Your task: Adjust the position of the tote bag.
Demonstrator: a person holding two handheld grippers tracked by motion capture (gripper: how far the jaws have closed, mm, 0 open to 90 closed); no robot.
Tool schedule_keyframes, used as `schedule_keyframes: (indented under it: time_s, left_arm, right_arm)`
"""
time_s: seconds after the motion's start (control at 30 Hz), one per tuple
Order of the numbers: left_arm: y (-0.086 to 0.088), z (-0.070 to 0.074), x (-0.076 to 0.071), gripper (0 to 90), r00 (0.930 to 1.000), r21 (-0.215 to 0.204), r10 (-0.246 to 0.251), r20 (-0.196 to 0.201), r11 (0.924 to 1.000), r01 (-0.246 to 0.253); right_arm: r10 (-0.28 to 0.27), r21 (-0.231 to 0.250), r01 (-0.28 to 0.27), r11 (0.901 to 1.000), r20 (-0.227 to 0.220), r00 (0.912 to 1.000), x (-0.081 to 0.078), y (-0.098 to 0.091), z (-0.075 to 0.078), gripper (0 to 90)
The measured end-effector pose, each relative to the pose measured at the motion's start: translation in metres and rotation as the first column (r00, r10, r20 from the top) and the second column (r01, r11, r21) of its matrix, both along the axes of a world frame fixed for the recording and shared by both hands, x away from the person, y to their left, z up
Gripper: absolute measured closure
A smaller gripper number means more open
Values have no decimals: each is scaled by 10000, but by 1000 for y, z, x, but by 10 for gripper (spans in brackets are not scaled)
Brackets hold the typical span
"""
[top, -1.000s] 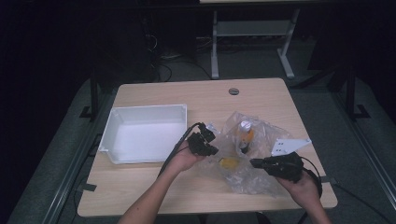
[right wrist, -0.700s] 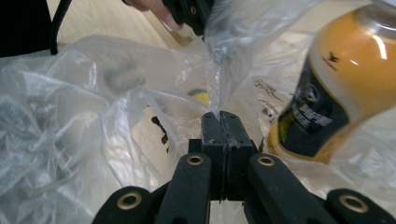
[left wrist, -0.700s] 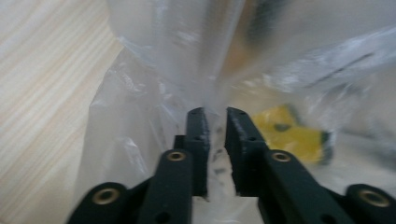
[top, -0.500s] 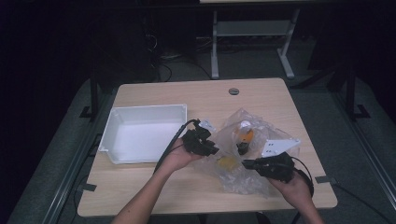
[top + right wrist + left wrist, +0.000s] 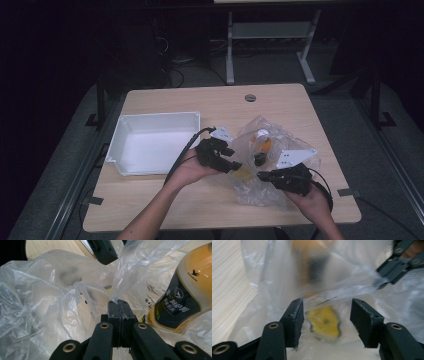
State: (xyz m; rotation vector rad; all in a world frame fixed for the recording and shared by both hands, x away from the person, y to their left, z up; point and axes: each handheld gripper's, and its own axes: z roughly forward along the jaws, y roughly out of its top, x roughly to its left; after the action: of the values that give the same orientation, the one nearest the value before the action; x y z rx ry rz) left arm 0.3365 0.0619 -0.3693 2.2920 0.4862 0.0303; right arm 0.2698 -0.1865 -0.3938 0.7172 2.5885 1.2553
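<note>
A crumpled clear plastic bag point(image 5: 272, 150) lies on the wooden table point(image 5: 200, 100). Inside it are an orange bottle with a black label point(image 5: 185, 300) and a flat yellow piece point(image 5: 324, 321). My right gripper point(image 5: 117, 303) is shut on a fold of the bag's film beside the bottle. It sits at the bag's near edge point(image 5: 265, 176). My left gripper point(image 5: 327, 320) hovers over the bag's left side point(image 5: 235, 165). Its jaws have just been opening and stand apart, and the yellow piece shows through the film between them, untouched.
An empty white tray point(image 5: 125, 135) sits at the table's left, close to my left hand. A round grommet hole point(image 5: 250, 97) is at the far edge. A white card point(image 5: 295, 157) rests on the bag's right side. Cables trail from both grippers.
The left gripper's jaws have opened and the hand has lifted slightly over the bag. The right gripper keeps its hold on the film and has barely shifted.
</note>
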Motion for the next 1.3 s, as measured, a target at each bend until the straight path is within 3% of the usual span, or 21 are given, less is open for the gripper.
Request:
schedule_keyframes:
  time_s: [0.3,0.53,0.73,0.77,0.8,0.83,0.93,1.23,1.27,1.3]
  left_arm:
    - [-10,13,-11,420,9990,-536,-403,206,9977,413]
    - [-17,17,-13,446,9993,-519,-308,227,9981,320]
    - [-23,15,-12,610,9997,-588,-213,120,9980,220]
    - [-24,15,-12,700,9997,-593,-196,142,9980,204]
    - [-24,15,-12,700,9997,-540,-180,175,9984,189]
    - [-25,15,-13,812,9993,-456,-196,332,9987,211]
    - [-26,15,-14,895,9989,-334,-238,415,9991,252]
    - [-27,14,-15,883,9991,-638,-262,342,9976,283]
    - [-26,14,-14,762,9995,-735,-101,295,9972,123]
    - [-26,14,-14,720,9995,-735,-101,295,9972,123]
  right_arm:
    - [-13,-74,14,10000,42,10000,1,5,-1,890]
    - [-2,-90,2,10000,62,10000,1,8,-1,890]
    - [111,-102,-110,9999,146,9998,0,12,0,890]
    - [159,-120,-157,9998,174,9997,-1,14,0,890]
    - [159,-120,-157,9998,174,9997,-1,14,0,890]
    - [225,-118,-223,9997,216,9995,-1,16,0,884]
    - [239,-103,-237,9997,256,9994,-2,15,1,863]
    - [142,-15,-142,9999,215,9997,-1,13,0,872]
    - [159,46,-160,9999,162,9997,0,14,-1,874]
    - [159,46,-160,9999,162,9997,0,14,-1,874]
